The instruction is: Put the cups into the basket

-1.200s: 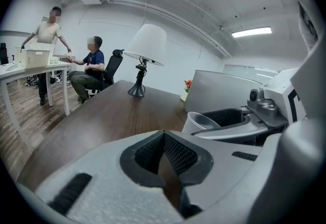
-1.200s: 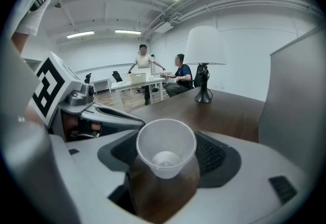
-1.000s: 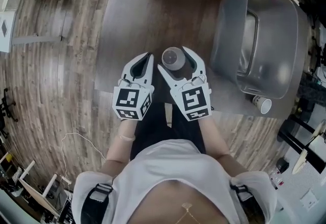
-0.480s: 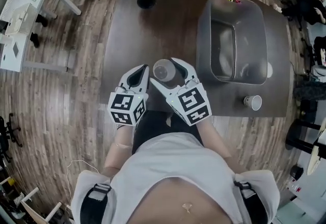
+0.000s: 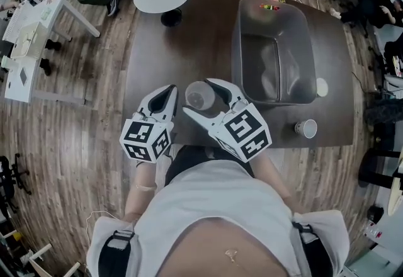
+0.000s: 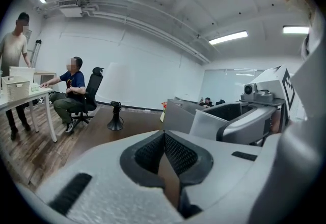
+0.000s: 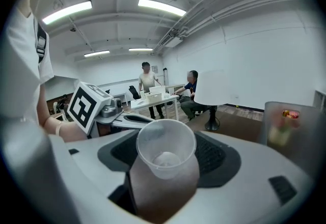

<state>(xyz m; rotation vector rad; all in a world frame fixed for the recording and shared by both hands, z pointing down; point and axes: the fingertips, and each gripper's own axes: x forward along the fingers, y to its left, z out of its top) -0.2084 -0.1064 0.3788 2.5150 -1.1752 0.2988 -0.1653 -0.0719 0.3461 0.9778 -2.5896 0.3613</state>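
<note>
Cup [image 7: 165, 151], clear, just right of left gripper [image 5: 166, 94], whose jaws are together, empty. Right gripper [image 5: 198, 97] clamps it upright between wide-set jaws, over table's [image 5: 189, 43] near edge. Grey basket [image 5: 303, 49] toward far right corner. Second cup [image 5: 306, 128] on its side near right near corner; third cup [image 5: 322, 87] beside basket's right wall.

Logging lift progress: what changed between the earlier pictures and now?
The left hand-held gripper and right hand-held gripper rose toward the head camera, the right carrying the clear cup. Unchanged: right grip on it, left shut and empty, the second cup on the table beside the basket.
</note>
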